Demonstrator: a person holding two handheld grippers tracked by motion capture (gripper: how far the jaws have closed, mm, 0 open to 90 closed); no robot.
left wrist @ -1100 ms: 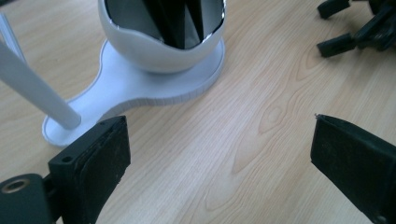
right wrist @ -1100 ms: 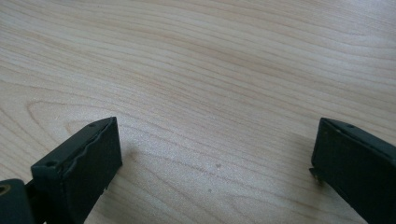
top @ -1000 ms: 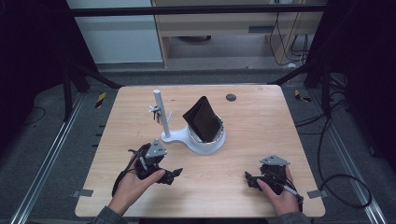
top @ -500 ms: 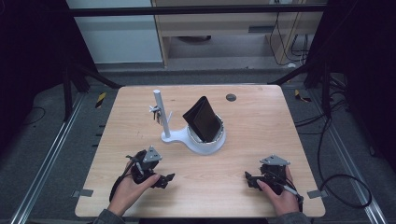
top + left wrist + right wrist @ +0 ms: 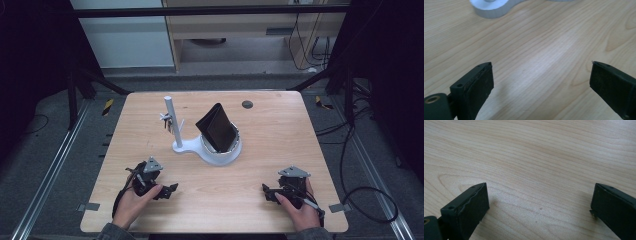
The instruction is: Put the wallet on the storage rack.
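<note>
A white stand (image 5: pixel 187 146) with an upright post (image 5: pixel 170 117) sits mid-table; its round cup end holds a black folded wallet-like object (image 5: pixel 216 128) leaning upright. My left gripper (image 5: pixel 167 190) rests low on the table at front left, jaws open, nothing between them; in its own view the gripper (image 5: pixel 541 82) faces bare wood with the stand's white base (image 5: pixel 492 10) ahead. My right gripper (image 5: pixel 267 194) lies at front right, open and empty; the right gripper view has the gripper (image 5: pixel 540 206) over bare wood.
The wooden table (image 5: pixel 280 140) has a small dark round disc (image 5: pixel 247 104) near its far edge. Small clips hang on the post (image 5: pixel 166 120). Metal rails and cables lie on the floor around the table.
My left gripper has drawn back toward the front edge, away from the stand. The right gripper has stayed put.
</note>
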